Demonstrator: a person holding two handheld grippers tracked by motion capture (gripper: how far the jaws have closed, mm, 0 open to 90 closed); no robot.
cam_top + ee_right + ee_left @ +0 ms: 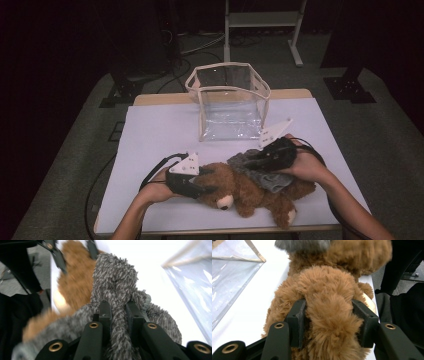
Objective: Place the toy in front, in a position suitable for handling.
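A brown plush teddy bear (250,192) lies on its side near the front edge of the white worktop (150,135), towards the right corner. The left gripper (202,184) is clamped on the bear's head. The right gripper (250,162) is pinched tight on a fold of fuzzy grey cloth (260,172) draped over the bear's body. A clear plastic pouch with beige trim (230,102) stands open at the back edge.

No legible text, label, brand, number or sign on anything.
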